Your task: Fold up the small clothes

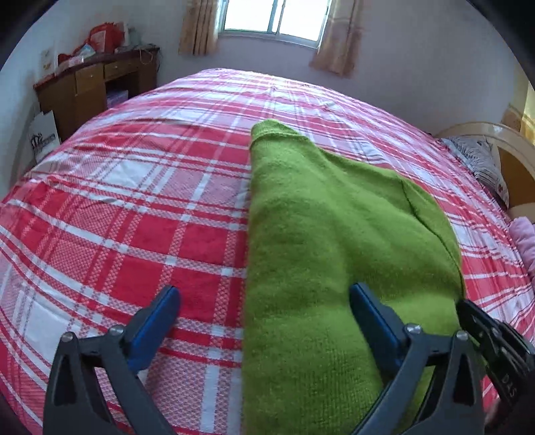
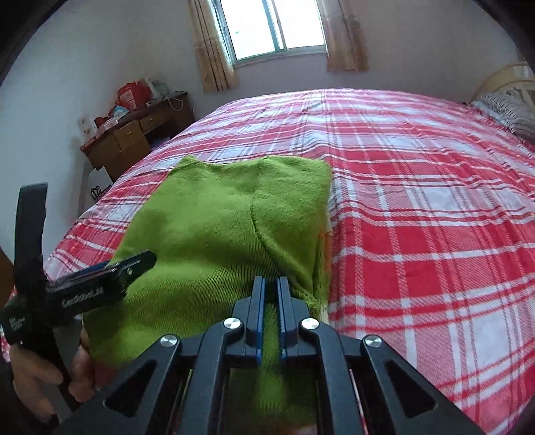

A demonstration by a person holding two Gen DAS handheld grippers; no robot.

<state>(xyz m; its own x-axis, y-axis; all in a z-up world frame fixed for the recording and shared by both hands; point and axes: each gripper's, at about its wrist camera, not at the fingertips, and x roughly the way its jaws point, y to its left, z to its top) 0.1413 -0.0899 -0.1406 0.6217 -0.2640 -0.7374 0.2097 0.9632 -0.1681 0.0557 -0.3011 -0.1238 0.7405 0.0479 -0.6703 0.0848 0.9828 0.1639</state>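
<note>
Bed w/ red-white plaid sheet (image 1: 133, 207); folded green knit garment (image 1: 317, 234) lies on it, grey pillow (image 1: 481, 160) at head.

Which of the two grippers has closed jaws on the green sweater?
The right gripper: it pinches the green sweater. The left gripper is wide open, holding nothing.

My view takes in a bed under a red-and-white plaid sheet (image 1: 140, 207) — wide and smooth. A wooden desk (image 1: 90, 90) stands at the far left wall, red bags (image 1: 103, 35) piled on top. Beige curtains (image 2: 214, 47) flank a bright window (image 2: 271, 26), and a patterned pillow (image 2: 511, 113) lies by the headboard (image 1: 501, 147).
</note>
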